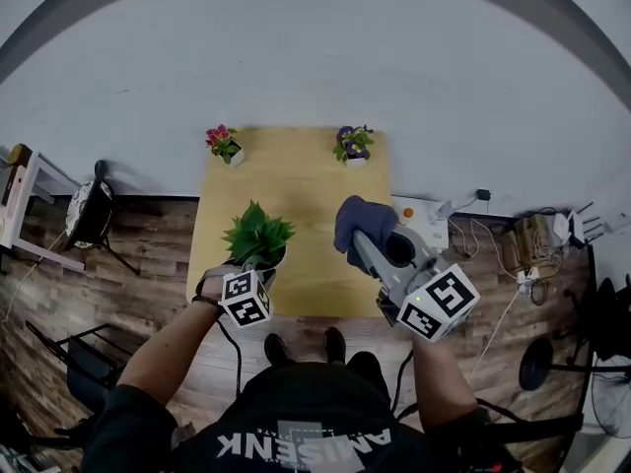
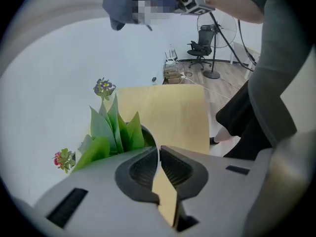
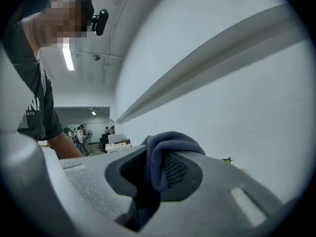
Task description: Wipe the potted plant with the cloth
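Note:
A green leafy potted plant (image 1: 258, 235) stands near the front left of the wooden table (image 1: 306, 180). My left gripper (image 1: 259, 267) points steeply down right at the pot's near side. In the left gripper view the leaves (image 2: 111, 130) rise just left of the jaws. The left gripper (image 2: 159, 151) is shut with only a sliver between its pads and nothing in them. My right gripper (image 1: 357, 241) hovers over the table's right side, shut on a dark blue cloth (image 1: 363, 220). The cloth (image 3: 160, 154) bulges out between the right gripper's (image 3: 159, 163) pads.
Two small flower pots stand at the table's far corners, a pink one (image 1: 225, 143) and a purple one (image 1: 352, 144). A white box (image 1: 424, 215) and cables lie on the floor to the right. A black chair (image 1: 91, 210) stands to the left.

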Available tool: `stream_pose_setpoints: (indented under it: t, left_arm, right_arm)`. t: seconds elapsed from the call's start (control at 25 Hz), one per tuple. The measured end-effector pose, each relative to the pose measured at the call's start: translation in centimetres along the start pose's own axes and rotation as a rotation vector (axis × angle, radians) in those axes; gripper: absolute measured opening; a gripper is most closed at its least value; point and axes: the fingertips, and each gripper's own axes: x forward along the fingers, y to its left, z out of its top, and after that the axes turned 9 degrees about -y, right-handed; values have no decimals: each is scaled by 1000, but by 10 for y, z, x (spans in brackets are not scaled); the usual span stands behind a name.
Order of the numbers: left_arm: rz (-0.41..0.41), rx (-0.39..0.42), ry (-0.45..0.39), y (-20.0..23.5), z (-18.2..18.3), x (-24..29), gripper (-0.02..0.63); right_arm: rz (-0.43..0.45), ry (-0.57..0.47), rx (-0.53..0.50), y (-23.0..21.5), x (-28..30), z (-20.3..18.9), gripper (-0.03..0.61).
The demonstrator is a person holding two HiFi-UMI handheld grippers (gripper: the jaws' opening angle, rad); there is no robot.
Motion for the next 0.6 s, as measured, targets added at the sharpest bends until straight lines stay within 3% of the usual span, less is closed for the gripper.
stream_pose_setpoints:
  t: [0.28, 0.6]
  left_arm:
    - [29, 50, 20, 11, -14, 39, 25]
    - [73, 65, -1, 20, -15, 54, 29]
  right_arm:
    - [-128, -3, -7, -17, -17, 0, 52]
    - [-198, 3, 6, -25, -29, -6, 52]
